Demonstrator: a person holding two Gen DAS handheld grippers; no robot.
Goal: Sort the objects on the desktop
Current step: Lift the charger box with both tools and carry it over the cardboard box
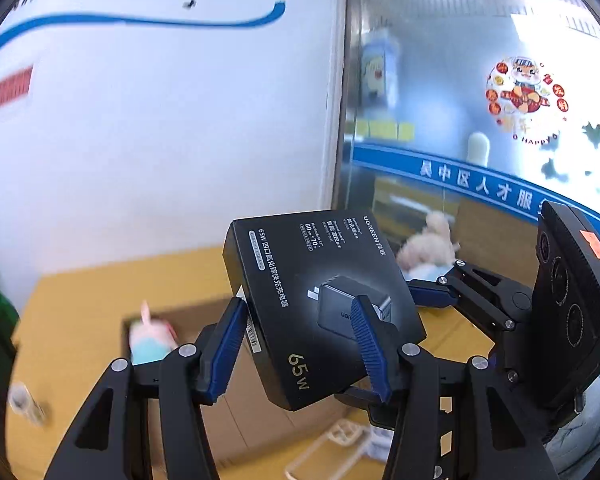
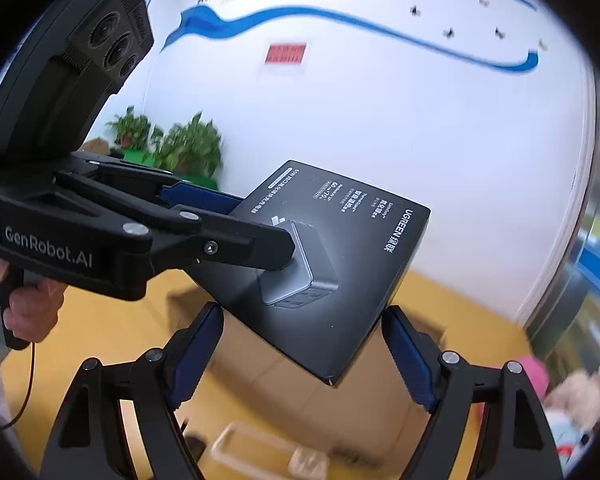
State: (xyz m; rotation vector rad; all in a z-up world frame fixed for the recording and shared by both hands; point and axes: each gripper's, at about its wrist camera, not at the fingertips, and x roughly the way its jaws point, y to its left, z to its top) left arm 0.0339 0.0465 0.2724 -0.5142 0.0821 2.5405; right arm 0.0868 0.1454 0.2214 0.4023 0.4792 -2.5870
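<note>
left tongs (image 1: 300, 340) clamp charger box (image 1: 328, 304); right tongs (image 2: 304, 356) beneath

Setting: an office or public service hall. Beyond the jaws, a white wall (image 2: 380, 128) bears a painted blue wave stripe (image 2: 340, 24), blurred blue Chinese lettering and a small red plaque (image 2: 287, 53). Right of the jaws, a frosted glass partition (image 1: 460, 80) carries a blue lettered band (image 1: 480, 184) and a round festive sticker (image 1: 526, 94). Below the jaws, a yellow-tan desktop (image 1: 80, 300); left of them, green potted plants (image 2: 188, 148).
</note>
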